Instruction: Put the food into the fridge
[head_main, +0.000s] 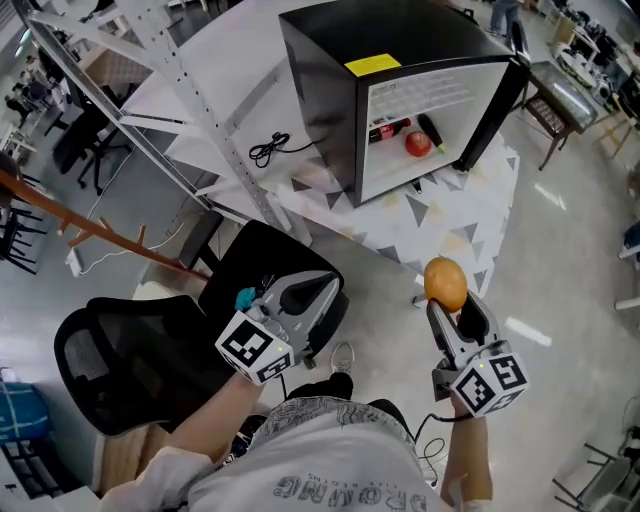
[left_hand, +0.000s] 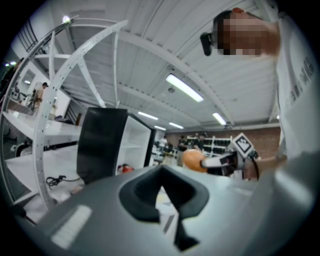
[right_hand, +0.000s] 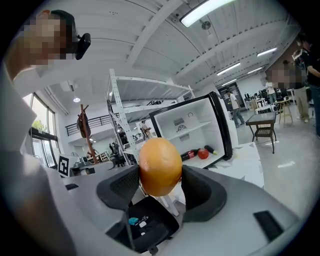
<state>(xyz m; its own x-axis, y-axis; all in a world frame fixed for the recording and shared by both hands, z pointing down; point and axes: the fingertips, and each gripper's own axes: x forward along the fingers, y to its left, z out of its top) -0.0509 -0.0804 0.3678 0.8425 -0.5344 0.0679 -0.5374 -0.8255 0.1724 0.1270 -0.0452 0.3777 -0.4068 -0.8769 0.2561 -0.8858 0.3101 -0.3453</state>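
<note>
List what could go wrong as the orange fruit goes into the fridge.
1. The round orange fruit is pinched only at its sides by the right hand-held gripper, so it could slip out on the way.
2. The bottom of the fridge already holds a bottle and a red fruit near the front. Setting down there could knock them.

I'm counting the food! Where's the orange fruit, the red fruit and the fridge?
orange fruit (right_hand: 160, 166), right gripper view, middle of its skin.
red fruit (head_main: 418, 144), head view, its round middle.
fridge (head_main: 320, 100), head view, black side wall.
</note>
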